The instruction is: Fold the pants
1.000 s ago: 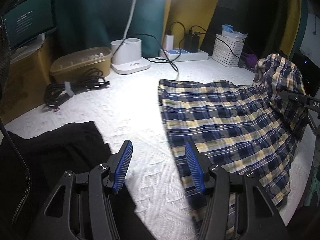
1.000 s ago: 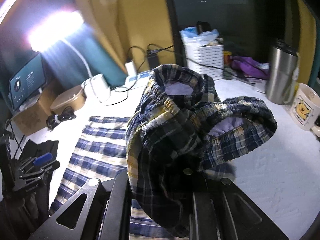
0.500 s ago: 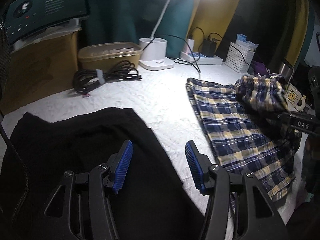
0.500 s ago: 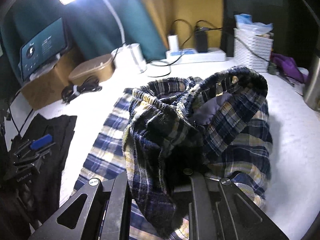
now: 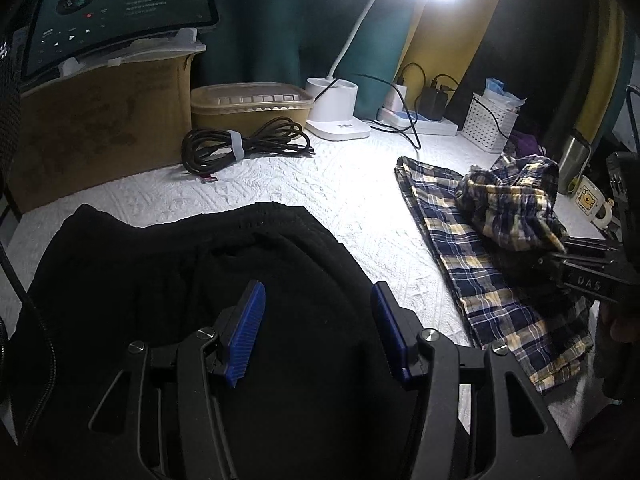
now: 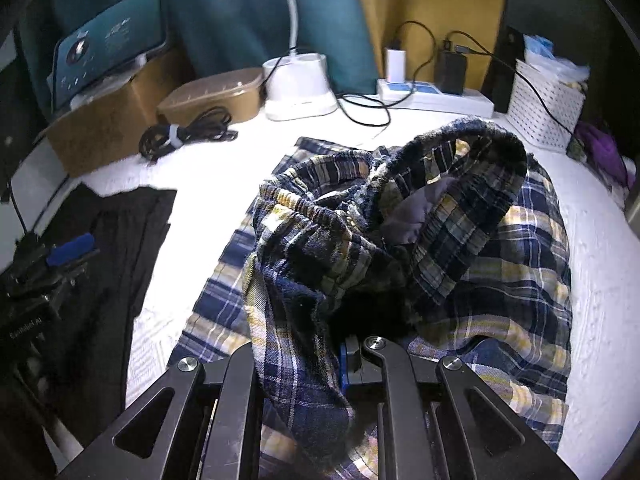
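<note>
Blue and yellow plaid pants (image 6: 500, 264) lie on the white table cover; in the left wrist view they lie at the right (image 5: 492, 280). My right gripper (image 6: 336, 344) is shut on the bunched waistband end (image 6: 360, 216) and holds it over the flat part; it shows at the right of the left wrist view (image 5: 560, 252). My left gripper (image 5: 316, 332) is open and empty above a black garment (image 5: 160, 280), which also shows at the left in the right wrist view (image 6: 120, 240).
At the back stand a cardboard box with a screen (image 5: 100, 128), a tan lidded container (image 5: 252, 104), a coiled black cable (image 5: 240, 144), a white lamp base (image 5: 336, 108), a power strip (image 5: 416, 120) and a white basket (image 5: 492, 120). A steel tumbler (image 5: 572, 164) and mug (image 5: 592, 204) stand right.
My left gripper moved left, off the plaid pants and over the black garment. My right gripper lowered the bunched waistband end down toward the flat part of the pants.
</note>
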